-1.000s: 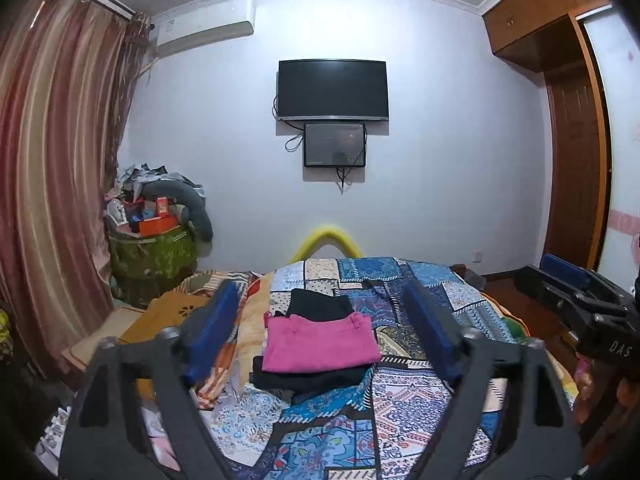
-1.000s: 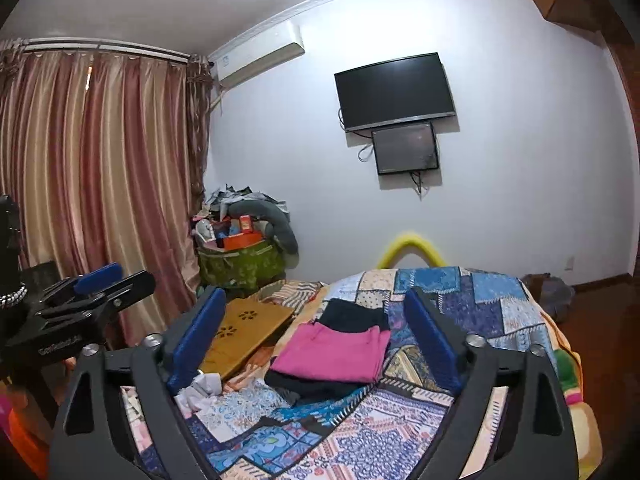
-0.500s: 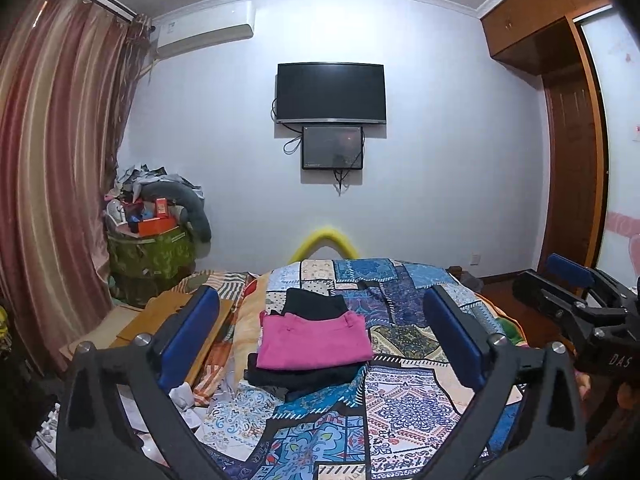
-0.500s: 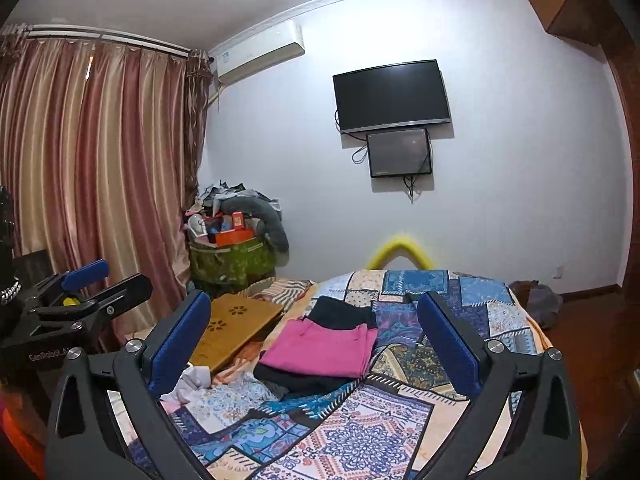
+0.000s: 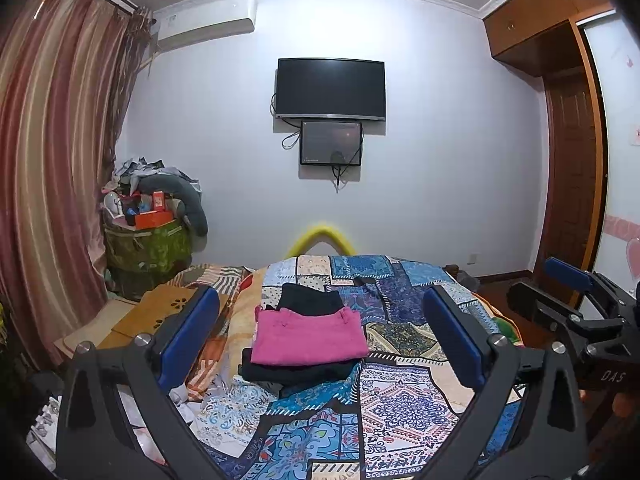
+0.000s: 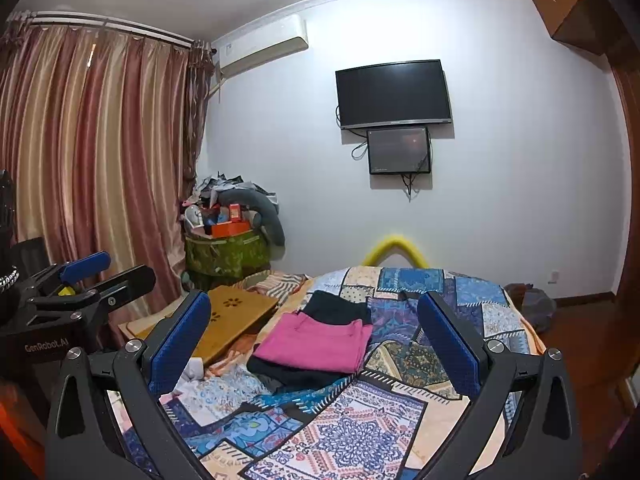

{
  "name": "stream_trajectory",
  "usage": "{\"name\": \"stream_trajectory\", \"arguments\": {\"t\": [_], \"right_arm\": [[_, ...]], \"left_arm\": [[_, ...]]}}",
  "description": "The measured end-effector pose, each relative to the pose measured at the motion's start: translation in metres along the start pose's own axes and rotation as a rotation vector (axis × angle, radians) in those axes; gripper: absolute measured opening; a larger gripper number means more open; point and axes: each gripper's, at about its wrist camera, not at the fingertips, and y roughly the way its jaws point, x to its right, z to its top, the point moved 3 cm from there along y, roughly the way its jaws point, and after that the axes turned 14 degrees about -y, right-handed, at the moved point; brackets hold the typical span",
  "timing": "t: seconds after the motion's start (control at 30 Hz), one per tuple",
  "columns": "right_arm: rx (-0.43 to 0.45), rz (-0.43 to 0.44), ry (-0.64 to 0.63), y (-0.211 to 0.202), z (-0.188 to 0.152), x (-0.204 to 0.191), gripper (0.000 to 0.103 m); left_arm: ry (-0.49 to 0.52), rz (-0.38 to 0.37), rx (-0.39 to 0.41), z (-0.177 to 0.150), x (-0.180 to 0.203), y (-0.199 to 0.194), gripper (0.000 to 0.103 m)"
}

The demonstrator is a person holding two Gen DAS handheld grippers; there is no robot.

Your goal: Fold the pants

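Observation:
A stack of folded clothes lies in the middle of the patchwork quilt [image 5: 400, 400] [image 6: 352, 432]. A pink garment [image 5: 308, 338] [image 6: 316, 342] is on top, over a black one [image 5: 296, 372] [image 6: 288, 374]. Another folded black piece [image 5: 308, 300] [image 6: 336, 308] lies just behind. My left gripper [image 5: 320, 300] hovers short of the stack, open, with nothing between its blue pads; it also shows at the left [image 6: 92, 264]. My right gripper [image 6: 313, 300] is held alongside, open and empty, and shows at the right edge [image 5: 568, 280].
A wooden lap board [image 5: 160, 312] [image 6: 232, 316] rests at the bed's left edge. Behind it stands a heaped green basket [image 5: 148, 244]. Striped curtains hang at the left, a wooden door is at the right, and a yellow foam arch [image 5: 320, 236] is at the far end.
Both grippers' jaws have spread wider apart. The right view has shifted slightly. The stack of clothes has not moved.

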Motion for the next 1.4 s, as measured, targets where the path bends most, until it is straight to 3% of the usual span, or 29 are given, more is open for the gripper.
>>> {"name": "stream_trajectory", "arguments": {"t": [1.4], "right_arm": [[-0.019, -0.008, 0.013, -0.0024, -0.0029, 0.0081, 0.103]], "left_arm": [[-0.038, -0.041, -0.043, -0.0026, -0.0038, 0.0071, 0.103]]}}
